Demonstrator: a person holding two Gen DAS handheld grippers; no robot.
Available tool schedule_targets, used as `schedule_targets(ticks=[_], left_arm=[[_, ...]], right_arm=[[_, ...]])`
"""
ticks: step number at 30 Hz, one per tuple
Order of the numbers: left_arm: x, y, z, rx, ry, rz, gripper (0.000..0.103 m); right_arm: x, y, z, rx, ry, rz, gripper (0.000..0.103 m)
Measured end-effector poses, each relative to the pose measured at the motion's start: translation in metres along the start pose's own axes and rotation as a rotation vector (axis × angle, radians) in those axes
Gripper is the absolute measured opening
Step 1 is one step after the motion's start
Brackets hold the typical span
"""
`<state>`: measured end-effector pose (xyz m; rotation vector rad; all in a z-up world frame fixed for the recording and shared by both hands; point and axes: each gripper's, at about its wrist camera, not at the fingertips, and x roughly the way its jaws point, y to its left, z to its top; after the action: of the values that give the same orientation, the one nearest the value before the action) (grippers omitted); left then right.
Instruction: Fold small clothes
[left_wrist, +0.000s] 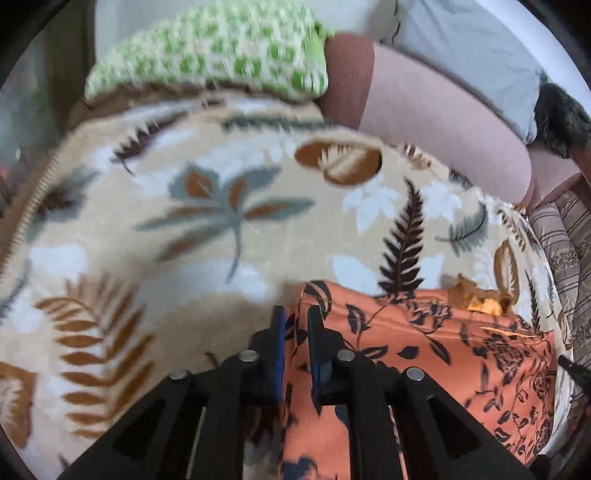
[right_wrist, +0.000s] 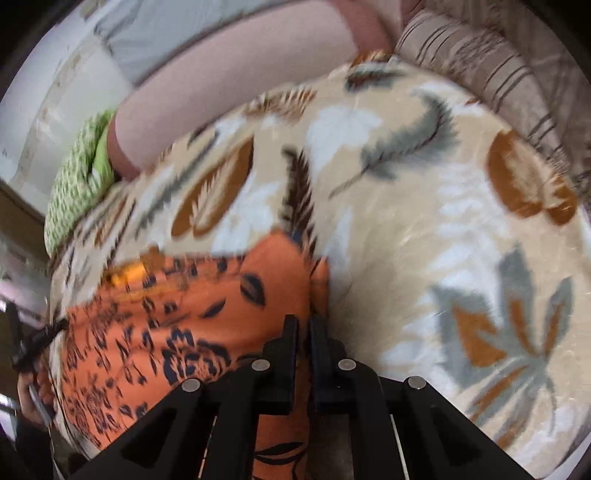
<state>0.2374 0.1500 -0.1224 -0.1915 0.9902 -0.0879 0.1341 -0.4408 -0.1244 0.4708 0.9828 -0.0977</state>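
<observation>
Both tools (left_wrist: 296, 314) (right_wrist: 303, 323) pinch the orange floral garment's (left_wrist: 424, 354) opposite edges.

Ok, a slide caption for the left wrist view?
Left claw pinching the orange floral garment at its edge on a leaf-print blanket.

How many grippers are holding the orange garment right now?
2. The left gripper pinches the orange garment at its left edge, the right gripper at its right edge.

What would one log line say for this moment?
left gripper: shut on orange floral garment | right gripper: shut on garment | surface: leaf-print blanket
</observation>
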Motion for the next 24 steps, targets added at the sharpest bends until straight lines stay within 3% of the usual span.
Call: schedule_targets(ticks=[2,4,7,8,9,10,11,12,14,17,20,24], left_arm=[[-0.024,-0.004,-0.004,0.008,-0.04,-0.055,0.011],[-0.042,-0.014,-0.013,0.036,-0.057,-0.135,0.018],[-0.04,-0.041,-0.033,0.12,-0.002,-0.208,0.026],[-0.025,-0.048,-0.04,0.141,0.04,-0.205,0.026],[-0.007,-0.052,-0.046,0.157,0.089,-0.156,0.026],[0.01,-0.051,-0.049,0.158,0.127,-0.074,0.026],[0.027,-0.046,-0.053,0.146,0.158,0.01,0.026],[0.031,-0.041,-0.053,0.118,0.145,0.004,0.026],[0.022,-0.033,-0.046,0.049,0.106,0.002,0.026],[0.008,-0.043,-0.035,0.074,0.077,-0.03,0.026],[-0.001,-0.065,-0.034,0.136,0.101,-0.165,0.029],[0.006,-0.106,-0.042,0.22,0.143,-0.253,0.033]], right_arm=[[-0.011,0.006,0.003,0.006,-0.016,0.072,0.008],[-0.01,0.017,0.007,-0.011,0.023,0.203,0.008],[0.015,0.032,0.008,-0.034,0.125,0.341,0.008],[0.029,0.029,0.01,-0.028,0.163,0.339,0.008],[0.052,0.015,0.012,0.014,0.199,0.237,0.008],[0.065,-0.005,0.011,0.092,0.21,0.159,0.0],[0.072,-0.027,0.011,0.213,0.196,0.185,0.0],[0.07,-0.039,0.01,0.293,0.173,0.23,0.0],[0.05,-0.021,0.014,0.197,0.128,0.182,0.008],[0.031,0.015,0.015,0.044,0.126,0.211,0.008],[0.027,0.056,0.015,-0.039,0.18,0.344,0.008],[0.056,0.118,-0.006,-0.161,0.38,0.55,0.008]])
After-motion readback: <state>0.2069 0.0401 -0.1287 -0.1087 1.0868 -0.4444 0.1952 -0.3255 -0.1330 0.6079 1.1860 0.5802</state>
